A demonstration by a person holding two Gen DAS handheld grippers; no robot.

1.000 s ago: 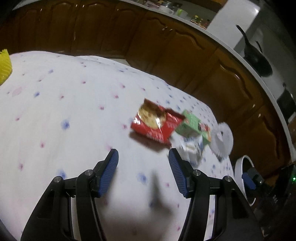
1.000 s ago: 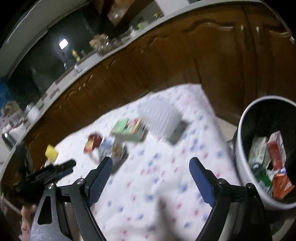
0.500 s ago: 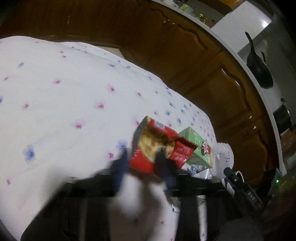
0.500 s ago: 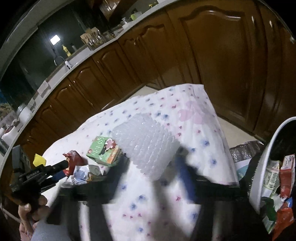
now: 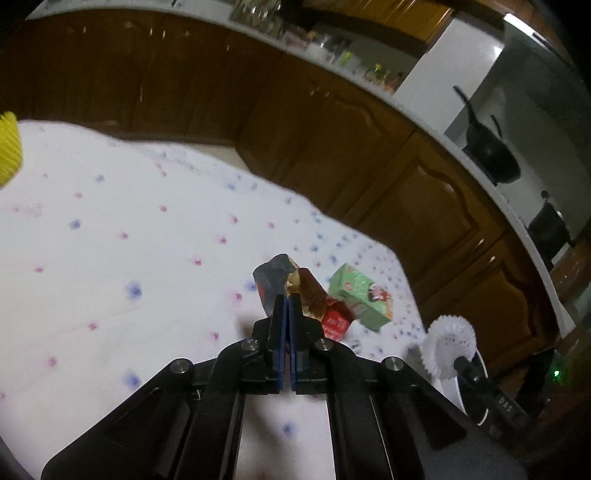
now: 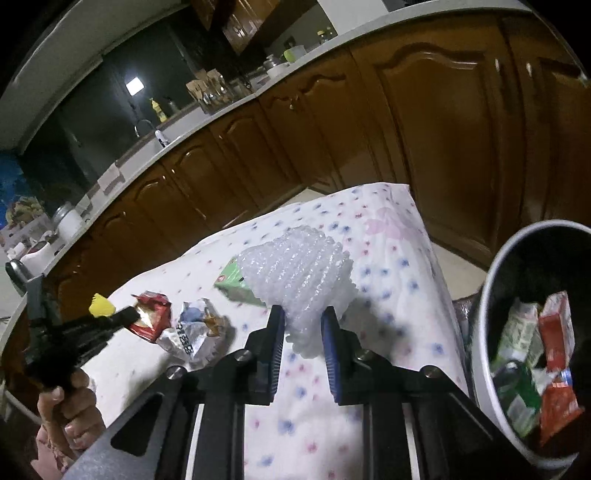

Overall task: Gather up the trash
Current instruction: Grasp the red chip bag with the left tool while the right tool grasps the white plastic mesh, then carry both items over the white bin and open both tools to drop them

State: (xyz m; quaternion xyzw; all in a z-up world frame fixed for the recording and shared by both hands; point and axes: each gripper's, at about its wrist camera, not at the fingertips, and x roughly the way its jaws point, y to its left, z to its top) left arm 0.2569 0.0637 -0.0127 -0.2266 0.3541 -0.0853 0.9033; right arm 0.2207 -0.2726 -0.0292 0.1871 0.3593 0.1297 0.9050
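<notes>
The foam net [image 6: 301,280] hides part of the green carton [image 6: 233,283] behind it. The left gripper [image 5: 287,301] is clenched on the red wrapper [image 5: 295,291], jaws nearly together. The right gripper [image 6: 302,325] grasps the net's lower edge between half-closed jaws; the bin [image 6: 491,273] is to their right.

Dark wooden cabinets [image 5: 369,155] run behind the flower-dotted tablecloth [image 5: 110,258]. On the pale countertop [image 5: 424,122] above the cabinets sit a black wok [image 5: 491,155], jars [image 5: 258,11] and, in the right wrist view, a faucet [image 6: 142,127].
</notes>
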